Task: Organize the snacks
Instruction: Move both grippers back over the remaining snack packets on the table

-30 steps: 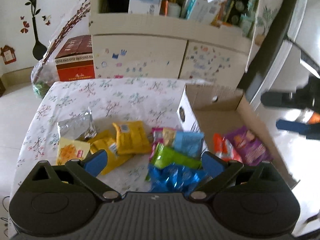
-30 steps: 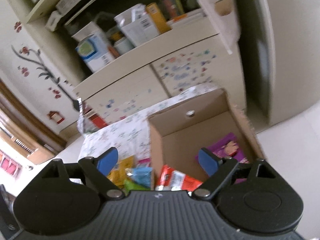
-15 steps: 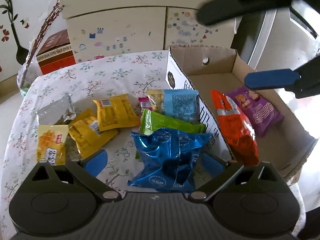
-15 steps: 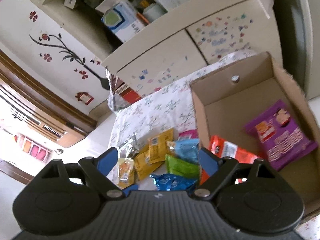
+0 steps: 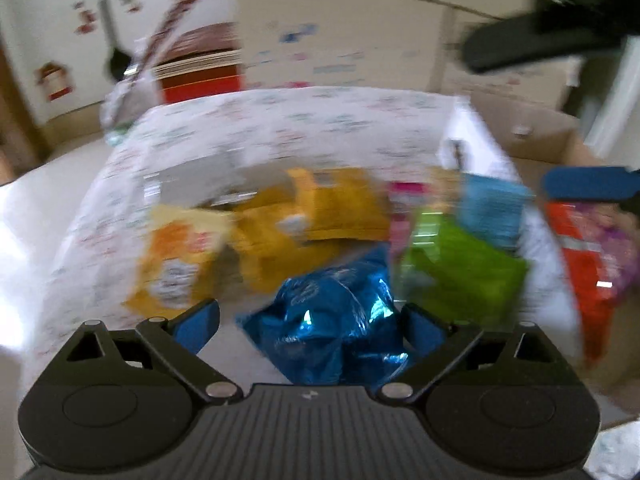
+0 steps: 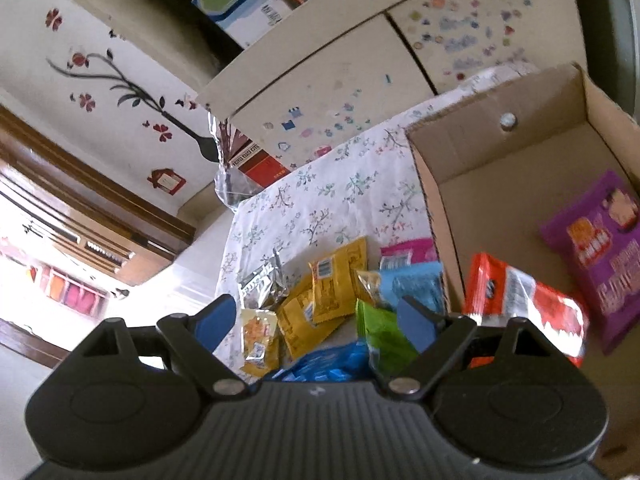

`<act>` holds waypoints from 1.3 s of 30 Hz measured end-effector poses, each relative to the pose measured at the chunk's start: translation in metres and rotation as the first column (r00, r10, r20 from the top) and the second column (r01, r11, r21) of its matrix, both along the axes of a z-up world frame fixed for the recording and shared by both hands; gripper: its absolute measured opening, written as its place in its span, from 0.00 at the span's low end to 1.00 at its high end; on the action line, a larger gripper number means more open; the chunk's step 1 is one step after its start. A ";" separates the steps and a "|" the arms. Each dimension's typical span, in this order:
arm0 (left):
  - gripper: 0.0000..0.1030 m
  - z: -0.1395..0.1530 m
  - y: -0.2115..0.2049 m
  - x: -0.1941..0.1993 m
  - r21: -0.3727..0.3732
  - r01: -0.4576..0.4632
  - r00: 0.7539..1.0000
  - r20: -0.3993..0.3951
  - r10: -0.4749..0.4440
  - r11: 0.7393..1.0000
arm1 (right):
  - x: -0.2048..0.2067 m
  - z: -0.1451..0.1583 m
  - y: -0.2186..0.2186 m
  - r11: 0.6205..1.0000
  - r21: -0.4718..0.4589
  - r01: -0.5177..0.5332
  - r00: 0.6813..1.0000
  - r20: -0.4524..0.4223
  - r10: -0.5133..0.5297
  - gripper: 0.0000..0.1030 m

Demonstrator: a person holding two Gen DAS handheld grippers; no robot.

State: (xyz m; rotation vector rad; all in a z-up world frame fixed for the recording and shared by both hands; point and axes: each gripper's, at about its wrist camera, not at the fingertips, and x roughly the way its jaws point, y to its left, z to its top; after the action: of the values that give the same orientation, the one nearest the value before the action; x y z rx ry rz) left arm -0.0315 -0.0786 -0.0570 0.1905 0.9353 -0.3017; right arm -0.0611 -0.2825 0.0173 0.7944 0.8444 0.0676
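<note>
Left jaws closing around the blue packet, box off to the right.

From the left wrist view we see the left gripper (image 5: pixel 310 322) straddling the blue foil packet (image 5: pixel 336 320) on the table (image 5: pixel 280 120): the packet lies between the jaws, which are closing but not yet pressing on it, its long axis running away from us; all is blurred. From the right wrist view we see the right gripper (image 6: pixel 316 320), jaws apart and empty, above the pile, farther from the packet, and, sharply, the cardboard box (image 6: pixel 440 216) holding the red packet (image 6: pixel 520 304) and purple packet (image 6: pixel 600 256).
</note>
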 end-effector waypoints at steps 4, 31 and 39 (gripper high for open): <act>0.97 -0.003 0.027 0.011 0.050 -0.102 0.994 -0.030 0.104 0.994 | 0.017 0.002 0.014 0.992 -0.113 -0.056 0.998 0.016 0.058 0.85; 0.96 0.020 0.096 0.016 -0.042 -0.244 0.968 -0.075 0.241 0.969 | -0.004 -0.007 0.055 0.973 -0.102 -0.209 0.976 -0.083 0.201 0.88; 0.96 0.033 0.112 0.016 -0.087 -0.263 0.964 -0.057 0.259 0.961 | -0.008 -0.016 0.091 0.831 -0.416 -0.369 0.929 -0.152 0.336 0.87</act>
State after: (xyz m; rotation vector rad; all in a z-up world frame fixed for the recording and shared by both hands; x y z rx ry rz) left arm -0.0155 0.0335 -0.0245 -0.0279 0.9765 -0.1055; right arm -0.0692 -0.1917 0.0011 0.2071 1.0233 0.1708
